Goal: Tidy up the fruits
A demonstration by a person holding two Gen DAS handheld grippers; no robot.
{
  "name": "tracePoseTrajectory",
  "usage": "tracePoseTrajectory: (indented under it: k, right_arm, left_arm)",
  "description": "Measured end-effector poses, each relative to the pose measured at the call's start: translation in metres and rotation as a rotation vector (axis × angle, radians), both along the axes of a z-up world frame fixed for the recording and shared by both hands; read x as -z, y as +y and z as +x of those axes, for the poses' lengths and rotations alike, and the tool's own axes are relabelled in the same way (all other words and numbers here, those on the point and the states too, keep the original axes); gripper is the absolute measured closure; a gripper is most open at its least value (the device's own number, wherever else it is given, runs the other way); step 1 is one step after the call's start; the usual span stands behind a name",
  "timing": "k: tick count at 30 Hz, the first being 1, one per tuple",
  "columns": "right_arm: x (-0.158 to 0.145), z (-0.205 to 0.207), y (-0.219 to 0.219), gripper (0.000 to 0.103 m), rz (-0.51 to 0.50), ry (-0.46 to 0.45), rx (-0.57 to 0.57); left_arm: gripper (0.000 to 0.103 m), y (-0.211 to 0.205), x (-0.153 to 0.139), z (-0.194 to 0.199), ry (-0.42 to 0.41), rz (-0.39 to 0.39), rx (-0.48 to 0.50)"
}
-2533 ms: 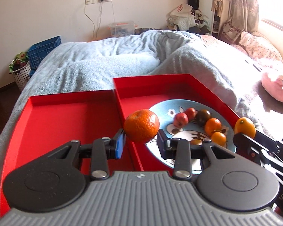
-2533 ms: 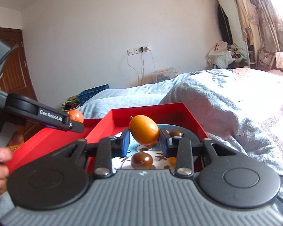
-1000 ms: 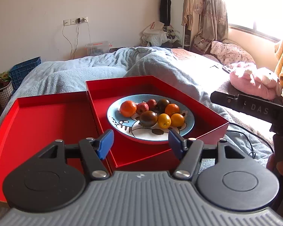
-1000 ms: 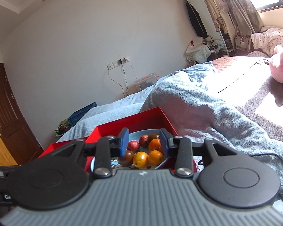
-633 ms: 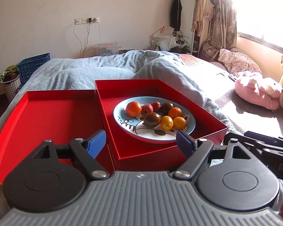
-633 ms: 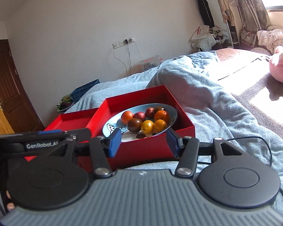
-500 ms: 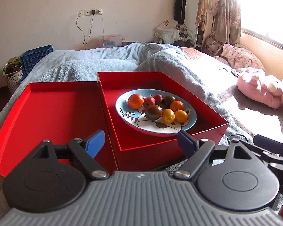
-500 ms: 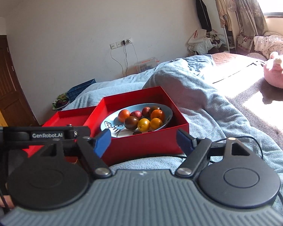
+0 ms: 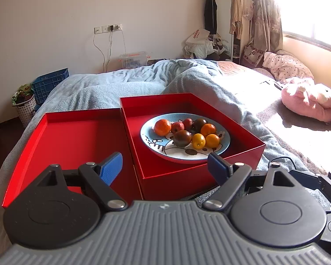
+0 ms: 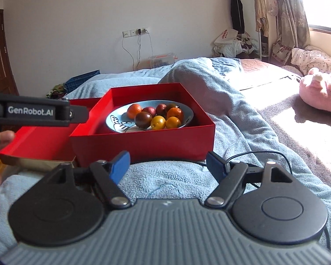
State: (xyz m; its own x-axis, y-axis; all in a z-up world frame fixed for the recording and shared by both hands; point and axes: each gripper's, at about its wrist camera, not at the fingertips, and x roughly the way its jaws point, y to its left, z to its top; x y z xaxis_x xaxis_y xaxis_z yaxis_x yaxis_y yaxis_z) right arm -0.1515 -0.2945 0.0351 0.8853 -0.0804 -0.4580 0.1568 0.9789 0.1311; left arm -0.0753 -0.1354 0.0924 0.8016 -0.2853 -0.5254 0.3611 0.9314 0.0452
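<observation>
A blue patterned plate point(image 9: 222, 149) sits inside a red box point(image 9: 200, 176) on the bed. It holds several small fruits: an orange point(image 9: 162, 127), red ones, a dark plum point(image 9: 182, 138) and yellow ones point(image 9: 198, 141). The plate also shows in the right wrist view point(image 10: 114, 121), inside the same box point(image 10: 143, 143). My left gripper point(image 9: 164, 165) is open and empty, in front of the box. My right gripper point(image 10: 167, 164) is open and empty, over the blue blanket short of the box.
The red box lid point(image 9: 77, 137) lies open-side up left of the box. The left gripper's body point(image 10: 33, 111) crosses the left of the right wrist view. A black cable point(image 10: 253, 154) lies on the blanket. A pink plush toy point(image 9: 309, 101) lies at the right.
Both grippers let go of their fruit onto the plate, opened wide and pulled back from the box. Over the last half second they drew back a little further.
</observation>
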Motion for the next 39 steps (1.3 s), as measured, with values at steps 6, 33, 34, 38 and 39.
tracePoseTrajectory:
  k: [6,33,34,38,39]
  right_arm:
    - [-0.001,-0.002,-0.003,0.025,0.003,0.016,0.011]
    - [0.002,0.0,0.008,0.025,-0.037,0.053,-0.011]
    - [0.002,-0.001,0.008,0.025,-0.036,0.053,-0.011]
    - [0.003,0.0,0.008,0.025,-0.034,0.06,-0.016]
    - [0.003,0.0,0.008,0.025,-0.034,0.061,-0.017]
  left_arm:
    - [0.016,0.0,0.002,0.0,0.024,0.002,0.003]
    - [0.016,-0.002,0.011,-0.009,0.035,0.019,0.039]
    - [0.016,-0.002,0.012,-0.009,0.035,0.02,0.039]
    - [0.016,-0.002,0.013,-0.009,0.035,0.023,0.04]
    - [0.015,-0.002,0.013,-0.009,0.035,0.024,0.04]
